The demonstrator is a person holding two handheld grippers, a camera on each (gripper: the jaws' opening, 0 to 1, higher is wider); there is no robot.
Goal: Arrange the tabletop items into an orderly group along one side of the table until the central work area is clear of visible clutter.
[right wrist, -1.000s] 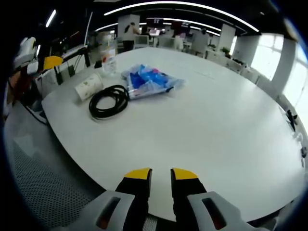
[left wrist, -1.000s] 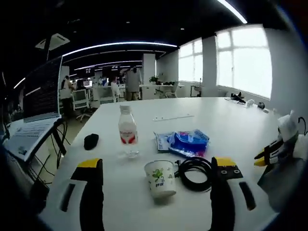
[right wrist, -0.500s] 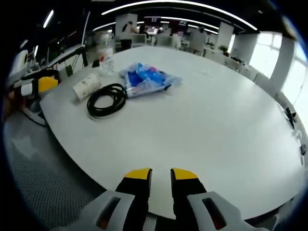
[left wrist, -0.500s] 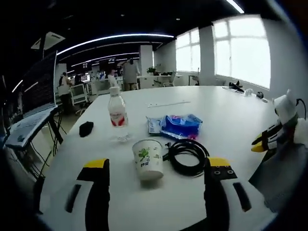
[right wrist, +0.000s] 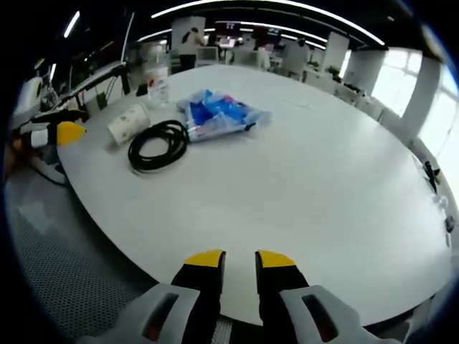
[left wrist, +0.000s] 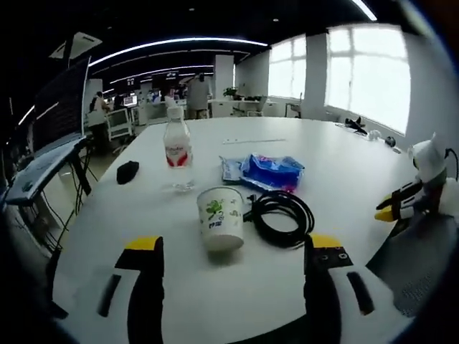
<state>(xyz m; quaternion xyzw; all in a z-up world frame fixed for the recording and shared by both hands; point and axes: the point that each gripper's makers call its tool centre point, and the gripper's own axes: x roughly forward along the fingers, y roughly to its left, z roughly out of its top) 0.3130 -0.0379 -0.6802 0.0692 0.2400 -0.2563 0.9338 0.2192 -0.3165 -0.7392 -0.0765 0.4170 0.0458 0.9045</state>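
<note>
Table point(left wrist: 337, 165): we see a large white top; its near edge curves under both grippers.
Left gripper point(left wrist: 233, 247): our jaws stand wide apart with nothing between them, yellow tips over the near edge of the table. In the right gripper view it shows at the table's left edge point(right wrist: 61, 132).
Right gripper point(right wrist: 240, 259): its jaws are drawn close, a narrow gap left, holding nothing, tips over the near edge. In the left gripper view it shows off the table's right edge point(left wrist: 401, 204).
Paper cup point(left wrist: 221, 227): it is white with a green leaf print; we cannot read any writing on it. It stands upright near the near edge in the left gripper view, just beside the cable; in the right gripper view point(right wrist: 128, 122) it looks tipped, likely from the camera's roll.
Cable point(left wrist: 281, 217): a black coil, lying flat between the cup and the packet.
Packet point(left wrist: 269, 172): blue and white plastic with a little pink; its print is too small to read.
Water bottle point(left wrist: 177, 153): clear, upright, with a red and white label we cannot read, beyond the cup.
Black object point(left wrist: 127, 171): small and dark, near the table's left edge in the left gripper view.
Laptop point(left wrist: 50, 143): on a stand off the table's left side.
Background: we see an open office with desks, ceiling lights and bright windows.
</note>
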